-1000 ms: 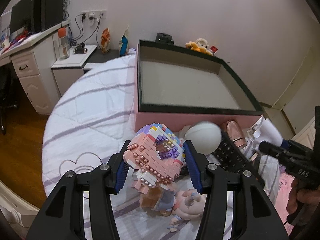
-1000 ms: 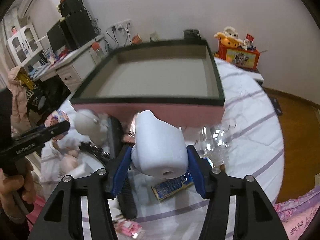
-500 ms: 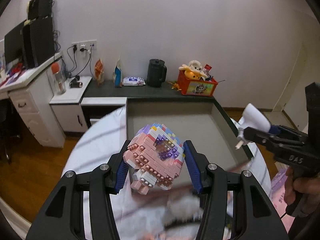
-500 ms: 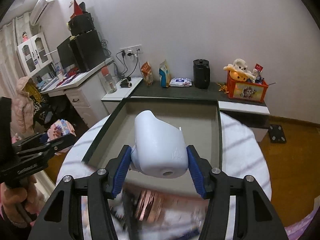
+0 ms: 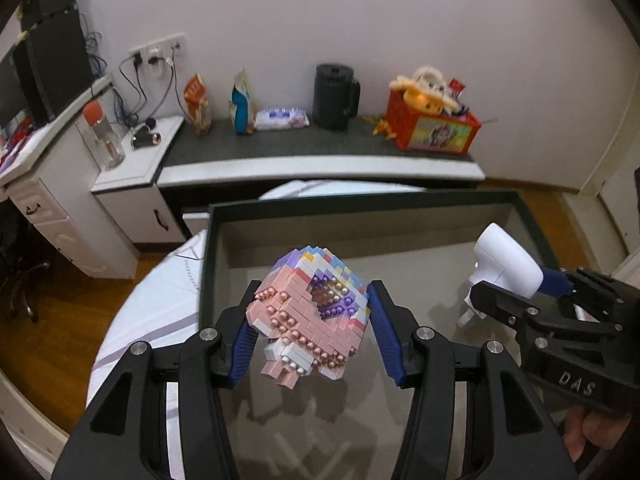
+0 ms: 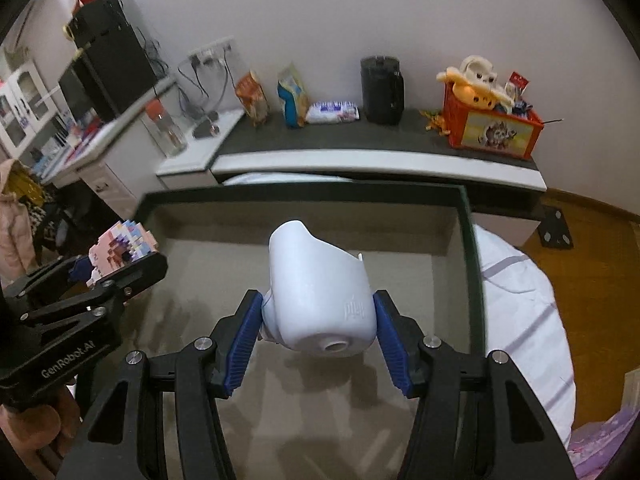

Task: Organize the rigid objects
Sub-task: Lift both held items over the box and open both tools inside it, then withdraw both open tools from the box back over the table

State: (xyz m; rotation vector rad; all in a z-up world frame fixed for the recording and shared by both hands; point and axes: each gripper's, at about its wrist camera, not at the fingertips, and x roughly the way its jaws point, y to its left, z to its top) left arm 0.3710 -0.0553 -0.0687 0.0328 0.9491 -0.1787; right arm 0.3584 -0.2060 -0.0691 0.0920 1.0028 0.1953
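My left gripper (image 5: 310, 330) is shut on a pink, white and purple brick-built figure (image 5: 310, 316) and holds it above the floor of a large dark-rimmed box (image 5: 400, 202). My right gripper (image 6: 318, 330) is shut on a white plastic plug-like device (image 6: 320, 300) and holds it over the same box (image 6: 304, 192). The right gripper shows in the left wrist view (image 5: 520, 288) with the white device (image 5: 506, 264). The left gripper shows in the right wrist view (image 6: 116, 266) with the brick figure (image 6: 124, 244).
The box lies on a white bed with purple stripes (image 6: 520, 300). Behind it runs a low dark shelf (image 5: 320, 148) with a black jug (image 5: 334, 96), snack bags and a red toy crate (image 5: 430, 128). A white desk with drawers (image 5: 44, 184) stands left.
Both grippers have lifted their objects from the clutter in front of the box and carried them forward over its inside. The loose items on the bed have left view.
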